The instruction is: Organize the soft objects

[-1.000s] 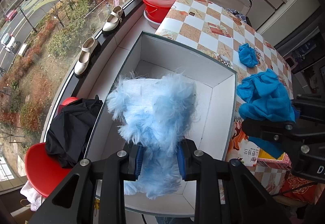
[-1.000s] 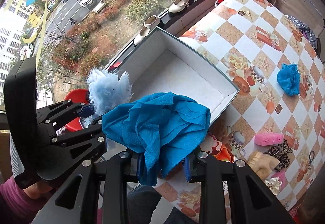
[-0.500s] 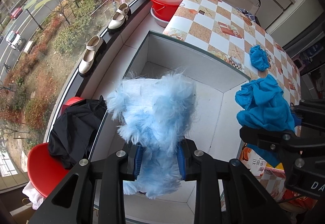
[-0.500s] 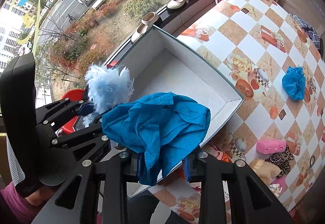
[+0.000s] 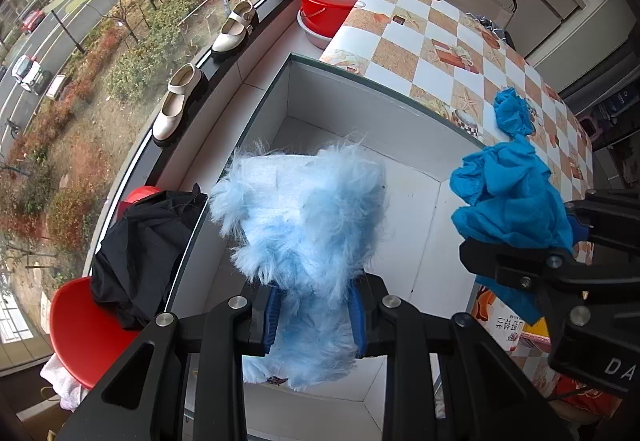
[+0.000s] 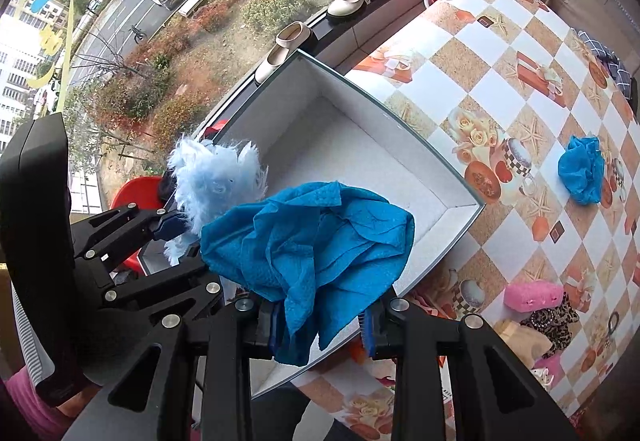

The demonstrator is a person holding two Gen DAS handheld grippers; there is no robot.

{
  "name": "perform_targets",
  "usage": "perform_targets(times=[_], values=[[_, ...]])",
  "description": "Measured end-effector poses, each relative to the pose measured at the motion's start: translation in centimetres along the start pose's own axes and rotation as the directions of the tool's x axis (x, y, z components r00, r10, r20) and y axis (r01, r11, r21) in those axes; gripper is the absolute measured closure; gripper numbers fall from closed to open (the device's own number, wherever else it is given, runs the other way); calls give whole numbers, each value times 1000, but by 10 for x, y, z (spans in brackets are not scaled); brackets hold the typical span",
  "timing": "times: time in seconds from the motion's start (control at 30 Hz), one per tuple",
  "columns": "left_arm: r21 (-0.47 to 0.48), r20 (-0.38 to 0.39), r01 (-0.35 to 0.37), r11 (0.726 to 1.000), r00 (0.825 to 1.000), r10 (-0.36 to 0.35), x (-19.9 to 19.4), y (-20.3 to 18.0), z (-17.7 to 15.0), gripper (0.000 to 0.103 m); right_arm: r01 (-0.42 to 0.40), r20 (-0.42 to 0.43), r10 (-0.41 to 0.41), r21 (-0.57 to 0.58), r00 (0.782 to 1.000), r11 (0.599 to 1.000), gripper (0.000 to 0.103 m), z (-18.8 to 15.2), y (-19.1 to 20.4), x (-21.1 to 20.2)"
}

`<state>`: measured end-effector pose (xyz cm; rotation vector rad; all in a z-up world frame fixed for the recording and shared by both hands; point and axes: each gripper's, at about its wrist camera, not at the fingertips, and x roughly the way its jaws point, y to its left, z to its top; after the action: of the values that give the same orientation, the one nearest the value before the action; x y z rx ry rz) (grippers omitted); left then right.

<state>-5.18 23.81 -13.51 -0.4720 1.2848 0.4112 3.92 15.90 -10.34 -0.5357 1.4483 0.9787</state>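
My left gripper (image 5: 314, 315) has its jaws clamped on the fluffy light-blue piece (image 5: 304, 217), hanging over the white box (image 5: 400, 121), inside its near rim. My right gripper (image 6: 320, 325) pinches the crumpled blue cloth (image 6: 316, 245) above the box's near right edge. The box floor is bare. A second blue cloth (image 6: 582, 175) lies on the table (image 6: 480, 53), well apart.
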Motion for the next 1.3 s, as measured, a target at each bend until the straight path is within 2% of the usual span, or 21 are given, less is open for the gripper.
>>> perform_targets(times=[0.07, 0.13, 0.2, 0.27, 0.4, 0.57, 0.77, 0.87, 0.93, 1.0, 1.1, 1.2, 1.3], values=[[-1, 6, 4, 1000, 1000, -4, -1, -1, 0, 61, -3, 0, 3, 1, 1000, 1000, 72, 2, 0, 1], [2, 8, -15, 1000, 1000, 15, -1, -2, 1, 31, -13, 0, 13, 10, 1000, 1000, 61, 4, -2, 1], [3, 13, -20, 1000, 1000, 20, -1, -3, 1, 24, -8, 14, 8, 25, 1000, 1000, 21, 4, -4, -2], [-3, 17, -14, 1000, 1000, 14, -1, -1, 1, 24, 4, 27, -6, 45, 1000, 999, 10, 5, -8, -5], [5, 11, -31, 1000, 999, 30, -2, -2, 2, 18, 49, 30, -52, 101, 998, 994, 8, 4, -20, -12], [29, 18, 27, 999, 999, -28, -12, -17, 5, 18, 68, 70, -84, 204, 994, 977, 8, -14, -52, -39], [133, 94, 85, 987, 991, -98, -32, -67, 10, 18, 89, 140, -155, 392, 978, 916, 8, -52, -113, -85], [200, 116, 127, 972, 982, -152, -40, -102, 9, 18, 129, 165, -242, 505, 956, 853, 8, -84, -148, -106], [241, 116, 149, 959, 977, -181, -41, -128, 9, 18, 160, 169, -316, 591, 934, 791, 8, -110, -173, -117], [273, 99, 177, 945, 973, -211, -37, -155, 9, 18, 176, 154, -375, 682, 914, 709, 8, -140, -201, -122], [304, 75, 224, 926, 963, -257, -28, -194, 7, 18, 152, 133, -426, 807, 895, 571, 8, -189, -239, -121], [301, 75, 266, 916, 951, -301, -19, -227, 4, 18, 120, 102, -439, 885, 893, 451, 8, -234, -266, -109], [281, 77, 283, 917, 946, -316, -6, -254, 2, 18, 107, 66, -456, 933, 887, 343, 8, -268, -286, -95]])
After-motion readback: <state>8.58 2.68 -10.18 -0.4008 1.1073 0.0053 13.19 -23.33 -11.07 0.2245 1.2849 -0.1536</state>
